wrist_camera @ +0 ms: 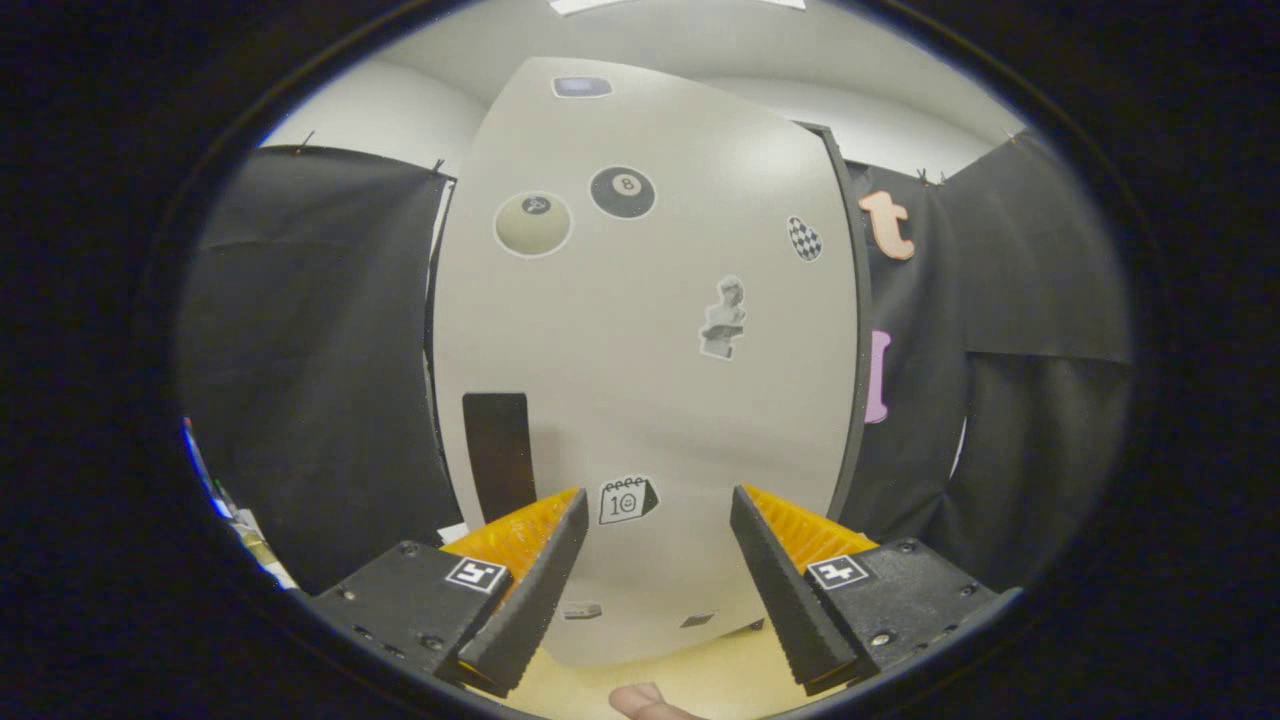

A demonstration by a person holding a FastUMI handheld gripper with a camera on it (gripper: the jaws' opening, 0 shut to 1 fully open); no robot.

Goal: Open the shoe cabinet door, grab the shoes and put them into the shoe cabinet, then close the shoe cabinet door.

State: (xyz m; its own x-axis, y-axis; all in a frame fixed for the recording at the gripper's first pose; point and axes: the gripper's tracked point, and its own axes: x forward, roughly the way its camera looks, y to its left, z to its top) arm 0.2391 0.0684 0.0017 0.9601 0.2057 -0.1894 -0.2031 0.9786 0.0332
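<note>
Both fingers of tongs (655, 500) spread, empty.

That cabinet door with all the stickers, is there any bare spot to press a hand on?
Yes: the cabinet door is bare between the black handle and the statue sticker. The open gripper frames the calendar sticker.

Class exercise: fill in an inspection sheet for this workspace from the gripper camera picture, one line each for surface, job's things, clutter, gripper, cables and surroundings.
Surface: pale floor under the cabinet, a fingertip at its near edge.
Job's things: shoe cabinet door closed, facing the fingers; dark handle strip just beyond the left finger. Shoes: nothing seen.
Clutter: stickers on the door, among them an eight ball, a bust and a calendar between the fingers.
Gripper: gripper open, fingers apart, holding nothing, short of the door.
Cables: nothing seen.
Surroundings: black cloth on both sides, white wall above.
</note>
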